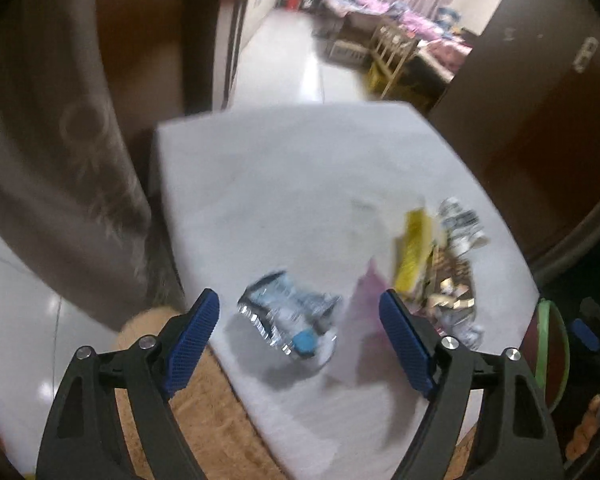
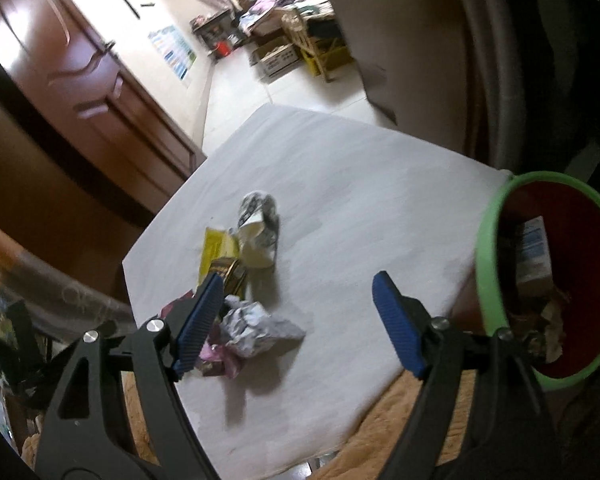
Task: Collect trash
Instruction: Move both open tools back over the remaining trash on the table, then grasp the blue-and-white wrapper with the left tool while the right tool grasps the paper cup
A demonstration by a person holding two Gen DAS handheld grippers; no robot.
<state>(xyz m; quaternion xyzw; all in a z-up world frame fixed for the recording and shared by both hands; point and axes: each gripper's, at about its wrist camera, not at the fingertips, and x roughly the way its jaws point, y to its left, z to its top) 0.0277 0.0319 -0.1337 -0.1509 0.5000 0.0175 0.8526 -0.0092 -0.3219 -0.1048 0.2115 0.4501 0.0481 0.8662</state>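
One crushed bottle (image 1: 290, 316) — cap toward left gripper (image 1: 302, 334).

Wrappers (image 2: 244, 252) beside red bin (image 2: 548, 280)

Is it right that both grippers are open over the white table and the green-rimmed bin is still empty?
Not quite: the bin already holds a carton and crumpled scraps, as the right wrist view shows. Both the left gripper and the right gripper are open over the white table.
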